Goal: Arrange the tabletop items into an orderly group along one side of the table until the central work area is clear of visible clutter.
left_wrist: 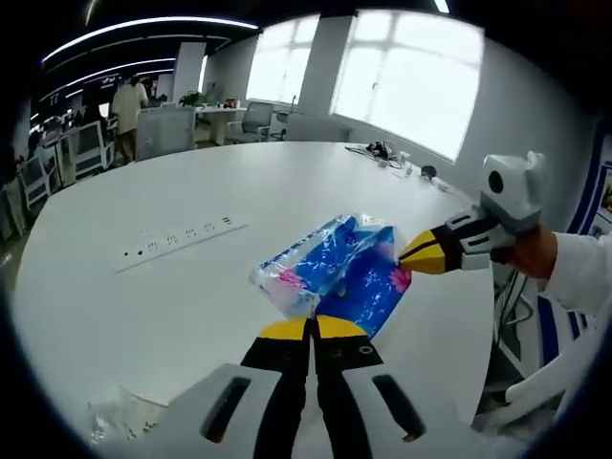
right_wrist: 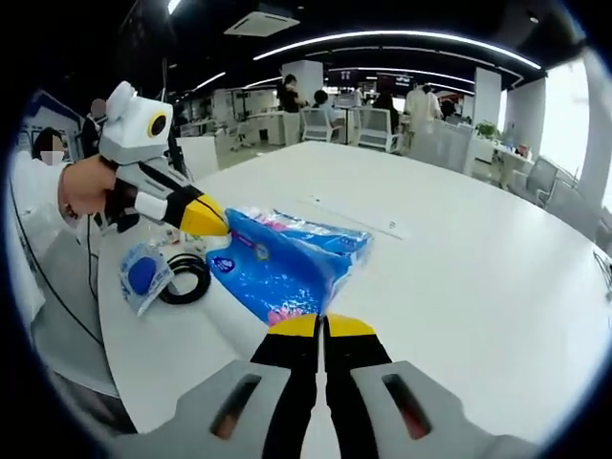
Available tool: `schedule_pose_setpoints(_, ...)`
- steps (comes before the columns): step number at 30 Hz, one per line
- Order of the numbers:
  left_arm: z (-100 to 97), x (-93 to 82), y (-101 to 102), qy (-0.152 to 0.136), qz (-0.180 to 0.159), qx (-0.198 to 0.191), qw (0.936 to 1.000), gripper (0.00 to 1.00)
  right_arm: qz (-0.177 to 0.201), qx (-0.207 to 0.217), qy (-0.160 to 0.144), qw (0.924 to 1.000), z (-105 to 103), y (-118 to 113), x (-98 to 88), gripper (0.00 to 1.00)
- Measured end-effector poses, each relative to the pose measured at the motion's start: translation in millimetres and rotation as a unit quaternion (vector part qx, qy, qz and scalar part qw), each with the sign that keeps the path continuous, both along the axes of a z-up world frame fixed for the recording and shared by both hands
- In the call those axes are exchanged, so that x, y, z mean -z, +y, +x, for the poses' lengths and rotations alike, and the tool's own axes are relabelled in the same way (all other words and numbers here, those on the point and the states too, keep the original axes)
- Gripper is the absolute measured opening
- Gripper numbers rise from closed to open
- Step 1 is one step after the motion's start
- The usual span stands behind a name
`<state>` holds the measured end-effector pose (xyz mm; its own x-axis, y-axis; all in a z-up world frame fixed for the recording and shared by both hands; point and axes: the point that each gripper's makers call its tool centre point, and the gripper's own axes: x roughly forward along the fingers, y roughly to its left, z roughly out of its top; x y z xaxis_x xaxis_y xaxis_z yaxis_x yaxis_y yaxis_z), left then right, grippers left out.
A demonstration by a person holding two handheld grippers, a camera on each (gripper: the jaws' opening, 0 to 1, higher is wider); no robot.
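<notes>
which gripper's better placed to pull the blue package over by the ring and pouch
Left gripper, probably: it grips the blue package at the end nearest the black ring and pouch.

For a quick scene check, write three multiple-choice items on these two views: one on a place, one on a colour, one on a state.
1. Where does the black ring lie?
A. on the white table near its edge, beside the small blue-and-white packet
B. on a chair
C. on top of the blue package

2. What colour are the tips of both grippers' jaws?
A. red
B. yellow
C. green

3. How do the jaws of the left gripper and right gripper stand?
A. both wide open
B. one open, one closed
C. both closed, at opposite ends of the blue package

Answers: 1 A, the right gripper view shows ring and packet side by side on the table; 2 B, yellow tips show in both views; 3 C, each pair meets at the package's edge with no gap.
</notes>
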<state>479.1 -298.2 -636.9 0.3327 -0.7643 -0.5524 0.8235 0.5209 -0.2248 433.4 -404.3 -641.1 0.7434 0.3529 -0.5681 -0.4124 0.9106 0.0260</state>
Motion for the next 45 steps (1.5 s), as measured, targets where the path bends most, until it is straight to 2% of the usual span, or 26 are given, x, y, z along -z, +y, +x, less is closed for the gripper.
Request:
schedule_pose_setpoints(8,17.6,16.9,-25,0.008,-0.001,-0.012,0.9999,0.0,0.004,0.015,0.007,0.9999,17,-24,14.0,0.0)
schedule_pose_setpoints(17,40.2,40.1,-49,0.004,0.014,-0.021,0.9997,0.0,0.014,0.04,0.019,0.9989,36,-46,39.5,0.0)
schedule_pose_setpoints(27,63.6,67.7,-65,0.018,0.019,-0.032,0.9991,0.0,0.019,0.056,0.031,0.9978,55,-66,62.6,0.0)
schedule_pose_setpoints(38,72.6,87.1,-85,0.014,0.026,-0.032,0.999,0.0,0.024,0.072,0.043,0.9962,65,-84,82.6,0.0)
schedule_pose_setpoints(45,72.7,98.8,-89,0.016,0.037,-0.025,0.9989,0.0,0.029,0.073,0.053,0.9955,64,-88,94.4,0.0)
